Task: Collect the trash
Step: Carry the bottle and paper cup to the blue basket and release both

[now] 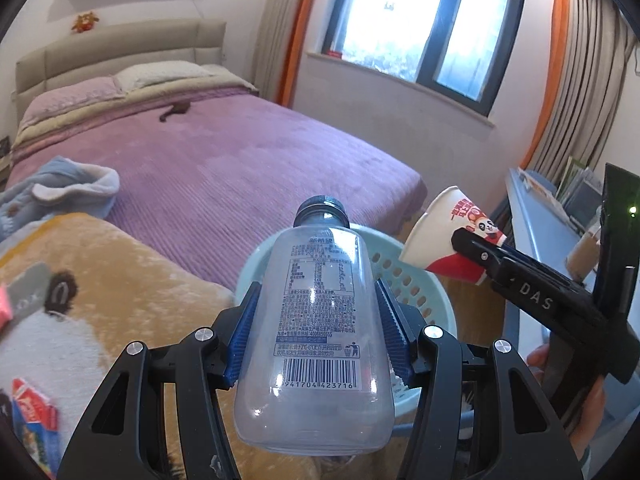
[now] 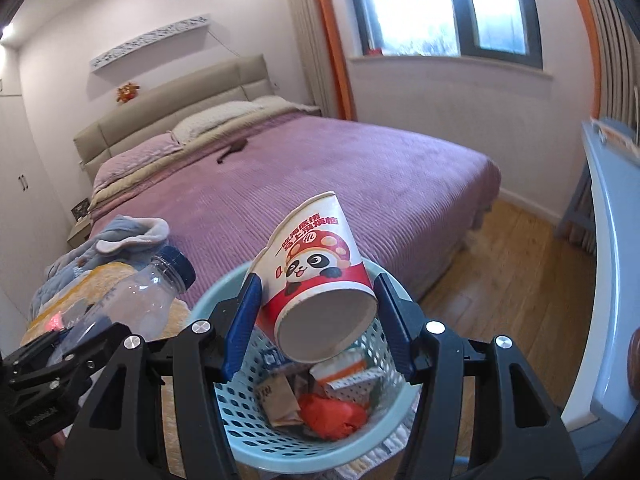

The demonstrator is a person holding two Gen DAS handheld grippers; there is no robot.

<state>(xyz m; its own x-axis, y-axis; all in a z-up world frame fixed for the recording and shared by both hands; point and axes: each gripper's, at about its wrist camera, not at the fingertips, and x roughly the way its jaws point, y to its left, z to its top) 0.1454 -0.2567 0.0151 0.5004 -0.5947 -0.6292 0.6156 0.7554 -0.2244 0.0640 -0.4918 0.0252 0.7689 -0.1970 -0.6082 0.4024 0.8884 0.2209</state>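
Observation:
My left gripper is shut on an empty clear plastic bottle with a dark blue cap, held over the near rim of a light blue perforated trash basket. My right gripper is shut on a red and white paper cup with a panda print, held tilted right above the basket. The basket holds several wrappers and an orange-red crumpled bag. The bottle and left gripper show at the left of the right wrist view; the cup shows at the right of the left wrist view.
A bed with a purple cover lies behind the basket. A yellow plush blanket with a colourful packet and a blue garment lie to the left. A blue desk stands at the right on a wooden floor.

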